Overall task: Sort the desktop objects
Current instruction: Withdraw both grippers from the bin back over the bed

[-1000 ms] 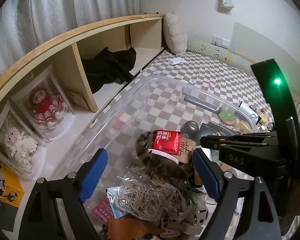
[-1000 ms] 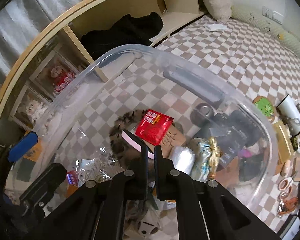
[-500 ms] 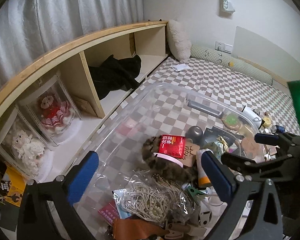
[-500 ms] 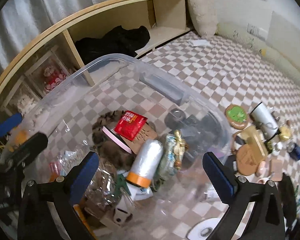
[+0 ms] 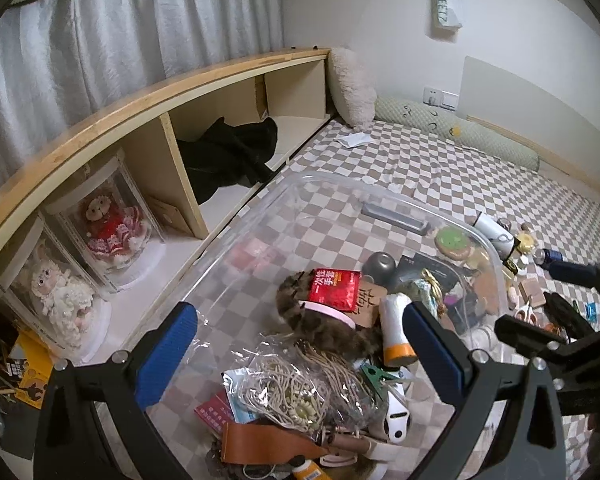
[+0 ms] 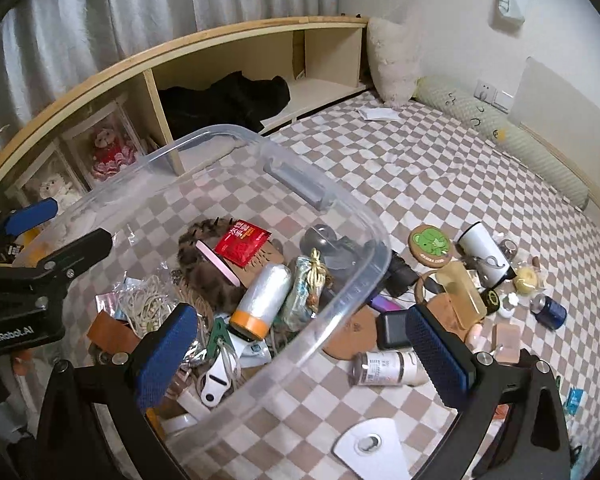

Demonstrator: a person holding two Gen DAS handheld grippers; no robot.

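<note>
Right wrist: cluttered clear bin.

Clear bin blocks the middle of both views; its near wall cuts diagonally across the right wrist view, so entry is from above only. Bin floor: open checkered patch at upper left of the interior. Lower half is clogged: cord bag, foil roll, red packet, furry band. Outside the bin, the right of the right wrist view is cluttered: green coaster, white cup, lying bottle, black box. Free bedspread lies beyond, upper right. Wooden shelf walls off the upper left. The other gripper's fingers intrude at left edge.
</note>
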